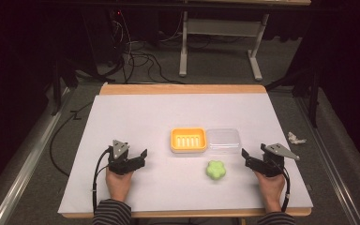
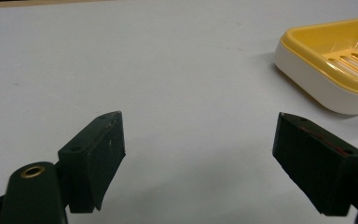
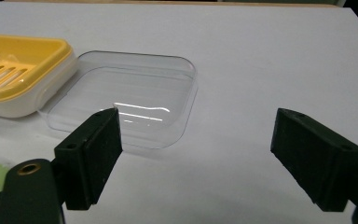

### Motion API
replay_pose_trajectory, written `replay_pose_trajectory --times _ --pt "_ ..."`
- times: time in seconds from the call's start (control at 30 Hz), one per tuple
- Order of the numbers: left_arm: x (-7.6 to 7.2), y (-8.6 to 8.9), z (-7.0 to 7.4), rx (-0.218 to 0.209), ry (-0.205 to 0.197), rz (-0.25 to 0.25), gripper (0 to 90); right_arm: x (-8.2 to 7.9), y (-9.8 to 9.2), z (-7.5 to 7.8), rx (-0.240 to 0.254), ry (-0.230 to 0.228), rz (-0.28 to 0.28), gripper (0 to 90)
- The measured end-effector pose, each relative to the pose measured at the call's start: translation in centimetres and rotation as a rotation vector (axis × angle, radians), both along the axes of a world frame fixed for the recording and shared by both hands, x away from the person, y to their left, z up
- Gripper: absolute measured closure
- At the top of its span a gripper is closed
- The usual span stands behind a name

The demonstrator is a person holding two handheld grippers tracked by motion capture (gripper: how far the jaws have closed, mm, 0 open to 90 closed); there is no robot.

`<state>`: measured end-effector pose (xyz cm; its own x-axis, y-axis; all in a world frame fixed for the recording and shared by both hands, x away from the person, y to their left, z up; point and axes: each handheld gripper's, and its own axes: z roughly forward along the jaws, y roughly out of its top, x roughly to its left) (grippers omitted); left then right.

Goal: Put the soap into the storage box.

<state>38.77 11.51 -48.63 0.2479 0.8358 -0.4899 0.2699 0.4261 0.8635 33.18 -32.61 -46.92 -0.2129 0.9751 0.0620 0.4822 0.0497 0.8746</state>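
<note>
Both grippers, left [image 1: 138, 157] and right [image 1: 249, 158], rest wide open and empty on the white table [image 1: 136, 122], flanking the yellow dish [image 1: 188, 139], clear lid [image 1: 223, 140] and green soap [image 1: 215, 169].

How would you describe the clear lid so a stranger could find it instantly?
Start at the white table and find the yellow soap dish near its middle. The clear lid lies touching its right side. Unlike the dish and the green soap, it is see-through.
</note>
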Motion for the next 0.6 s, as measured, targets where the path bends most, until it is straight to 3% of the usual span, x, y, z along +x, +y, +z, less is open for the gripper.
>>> replay_pose_trajectory --times 0.27,0.43,0.6 --pt "0.0 0.1 0.0 -0.001 0.006 -0.005 18.6 -1.4 1.3 1.1 -0.075 -0.048 0.038 14.4" --pt "0.0 0.0 0.0 0.003 0.001 -0.007 18.6 -2.4 2.2 2.2 -0.058 -0.069 0.086 14.3" --pt "0.0 0.1 0.0 -0.001 0.004 -0.009 18.4 -2.7 3.4 2.9 -0.043 -0.052 0.141 14.6"
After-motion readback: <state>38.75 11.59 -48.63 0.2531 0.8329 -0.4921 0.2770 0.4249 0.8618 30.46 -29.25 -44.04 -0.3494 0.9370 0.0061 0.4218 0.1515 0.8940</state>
